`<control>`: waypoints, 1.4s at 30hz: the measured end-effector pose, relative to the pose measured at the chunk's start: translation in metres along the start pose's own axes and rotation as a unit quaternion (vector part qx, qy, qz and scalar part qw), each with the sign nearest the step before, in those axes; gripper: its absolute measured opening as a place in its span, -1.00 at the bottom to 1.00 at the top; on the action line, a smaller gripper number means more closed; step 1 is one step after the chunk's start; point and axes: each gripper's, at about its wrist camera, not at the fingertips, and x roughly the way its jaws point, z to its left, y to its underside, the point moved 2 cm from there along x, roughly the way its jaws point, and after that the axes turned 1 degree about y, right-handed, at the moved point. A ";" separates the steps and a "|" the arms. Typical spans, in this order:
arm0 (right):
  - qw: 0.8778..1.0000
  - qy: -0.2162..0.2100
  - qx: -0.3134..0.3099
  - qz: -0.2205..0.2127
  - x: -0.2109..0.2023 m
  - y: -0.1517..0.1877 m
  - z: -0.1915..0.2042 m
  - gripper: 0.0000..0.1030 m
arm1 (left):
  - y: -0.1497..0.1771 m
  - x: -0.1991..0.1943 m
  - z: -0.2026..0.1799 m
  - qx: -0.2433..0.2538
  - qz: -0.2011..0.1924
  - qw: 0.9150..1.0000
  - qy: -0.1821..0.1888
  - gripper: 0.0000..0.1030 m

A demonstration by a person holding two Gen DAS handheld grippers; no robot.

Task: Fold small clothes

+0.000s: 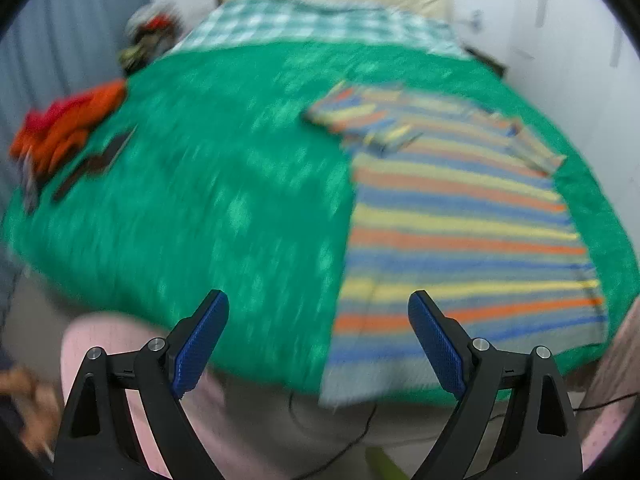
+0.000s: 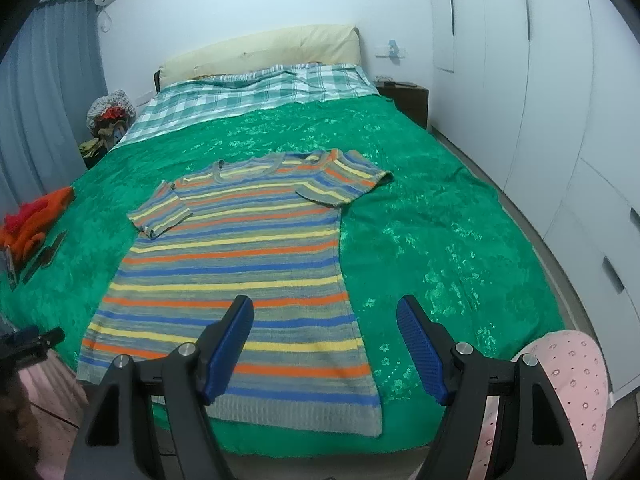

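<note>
A striped knitted short-sleeved sweater (image 2: 240, 256) is spread flat on a glossy green bedspread (image 2: 440, 240) with a woven floral pattern, its ribbed grey hem lying at the near edge of the bed and its neckline pointed toward the cream padded headboard (image 2: 260, 50). Bands of orange, yellow, blue and grey are seen across the knit, and both sleeves are laid out to the sides. The right gripper (image 2: 325, 344) is held above the hem with its ridged blue pads well apart and nothing between them. The left gripper (image 1: 318, 340), seen in a blurred view, is likewise spread wide and empty. A crumpled orange and red garment (image 2: 38, 216) is seen near the bed's left edge, well apart from the sweater. A green checked sheet (image 2: 248, 92) is laid below the headboard.
</note>
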 end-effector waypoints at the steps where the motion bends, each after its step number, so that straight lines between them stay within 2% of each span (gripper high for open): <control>1: 1.000 0.000 0.002 0.000 0.000 -0.001 -0.002 0.43 | -0.019 -0.003 -0.006 0.019 -0.023 1.000 0.005 0.80; 3: 1.000 0.000 0.011 0.003 0.003 -0.002 -0.007 0.43 | -0.055 -0.004 -0.020 0.056 -0.052 0.997 0.030 0.84; 4: 1.000 -0.002 0.016 0.008 0.006 -0.002 -0.010 0.43 | -0.072 -0.001 -0.030 0.080 -0.058 0.994 0.046 0.94; 5: 1.000 -0.003 0.022 0.015 0.009 0.000 -0.012 0.43 | -0.091 0.005 -0.043 0.113 -0.066 0.989 0.061 0.97; 7: 0.999 -0.005 0.031 0.030 0.016 0.003 -0.015 0.43 | -0.124 0.032 -0.078 0.199 -0.083 0.974 0.068 0.99; 8: 0.999 -0.006 0.034 0.034 0.018 0.003 -0.016 0.43 | -0.134 0.053 -0.093 0.228 -0.073 0.969 0.063 0.99; 10: 0.999 -0.007 0.040 0.033 0.019 0.004 -0.017 0.43 | -0.147 0.097 -0.111 0.254 -0.024 0.964 0.073 0.99; 11: 0.999 -0.007 0.044 0.031 0.018 0.004 -0.019 0.43 | -0.152 0.137 -0.119 0.254 0.025 0.964 0.076 0.99; 12: 0.998 -0.007 0.046 0.030 0.017 0.005 -0.020 0.43 | -0.154 0.162 -0.122 0.251 0.055 0.964 0.072 0.99; 13: 0.998 -0.006 0.048 0.030 0.017 0.005 -0.021 0.43 | -0.153 0.194 -0.122 0.249 0.087 0.963 0.053 0.97; 15: 0.998 0.000 0.053 0.030 0.015 0.006 -0.025 0.43 | -0.146 0.229 -0.114 0.238 0.114 0.964 0.015 0.90; 16: 0.998 0.001 0.055 0.031 0.014 0.006 -0.027 0.43 | -0.145 0.238 -0.108 0.226 0.119 0.967 0.014 0.63; 18: 0.998 0.001 0.059 0.032 0.012 0.007 -0.031 0.43 | -0.151 0.238 -0.087 0.166 0.120 0.977 0.052 -0.57; 19: 0.998 0.001 0.060 0.031 0.011 0.007 -0.032 0.43 | -0.156 0.235 -0.077 0.146 0.121 0.981 0.051 -0.90; 20: 0.998 0.001 0.062 0.029 0.011 0.007 -0.034 0.44 | -0.163 0.228 -0.063 0.116 0.112 0.985 0.060 -0.95; 22: 0.998 0.003 0.059 0.030 0.014 0.006 -0.034 0.47 | -0.186 0.203 -0.011 0.034 0.066 0.996 0.057 -0.95; 24: 0.998 -0.002 0.053 0.034 0.019 0.005 -0.031 0.47 | -0.203 0.185 0.052 -0.077 0.036 0.995 0.050 -0.96; 25: 0.998 -0.006 0.051 0.037 0.021 0.005 -0.029 0.47 | -0.205 0.182 0.078 -0.119 0.029 0.992 0.041 -0.96; 26: 0.998 -0.010 0.048 0.039 0.022 0.006 -0.027 0.47 | -0.208 0.180 0.117 -0.179 0.024 0.983 0.019 -0.96; 27: 0.998 -0.014 0.043 0.041 0.024 0.007 -0.024 0.47 | -0.208 0.182 0.142 -0.216 0.027 0.976 0.001 -0.96; 29: 0.998 -0.019 0.036 0.045 0.027 0.008 -0.019 0.47 | -0.199 0.192 0.187 -0.276 0.053 0.960 -0.021 -0.96; 30: 0.998 -0.021 0.034 0.046 0.028 0.008 -0.018 0.47 | -0.193 0.198 0.200 -0.288 0.069 0.955 -0.025 -0.96; 32: 0.998 -0.023 0.031 0.049 0.031 0.009 -0.015 0.47 | -0.185 0.205 0.209 -0.289 0.081 0.953 -0.042 -0.98; 35: 0.998 -0.023 0.022 0.052 0.032 0.010 -0.010 0.47 | -0.176 0.210 0.216 -0.301 0.084 0.949 -0.039 -0.98; 39: 0.998 -0.020 0.014 0.053 0.031 0.011 -0.007 0.47 | -0.167 0.199 0.216 -0.323 0.074 0.943 0.007 -0.97; 42: 0.998 -0.020 0.009 0.054 0.031 0.012 -0.004 0.47 | -0.156 0.193 0.220 -0.318 0.069 0.945 0.023 -0.97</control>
